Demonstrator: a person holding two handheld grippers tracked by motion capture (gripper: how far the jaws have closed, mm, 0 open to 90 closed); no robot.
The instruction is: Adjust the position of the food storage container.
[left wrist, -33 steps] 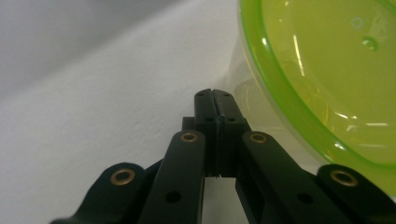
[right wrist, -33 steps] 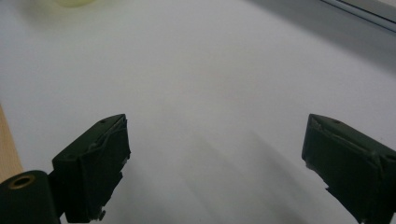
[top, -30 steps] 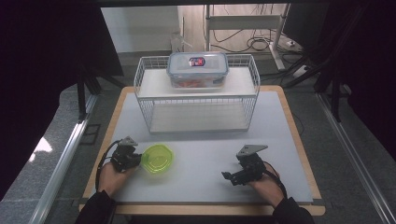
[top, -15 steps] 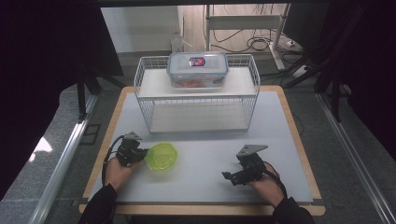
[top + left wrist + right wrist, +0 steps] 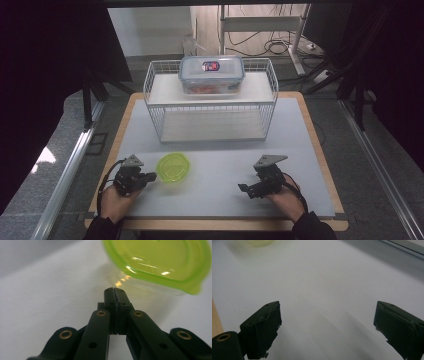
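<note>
The left tongs (image 5: 151,177) had drawn back slightly from the green bowl (image 5: 174,167), jaws pressed together, empty. The right tongs (image 5: 243,189) stood wide open on the tabletop (image 5: 220,165), holding nothing.

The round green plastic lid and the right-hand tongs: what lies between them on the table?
Nothing: in the high view, only bare white tabletop separates the round green plastic lid from the right tongs.

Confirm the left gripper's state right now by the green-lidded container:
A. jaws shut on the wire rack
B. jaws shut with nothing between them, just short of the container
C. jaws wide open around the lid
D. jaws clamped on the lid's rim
B: in the left gripper view the left gripper has its jaws pressed together, empty, with the green-lidded container just ahead.
</note>
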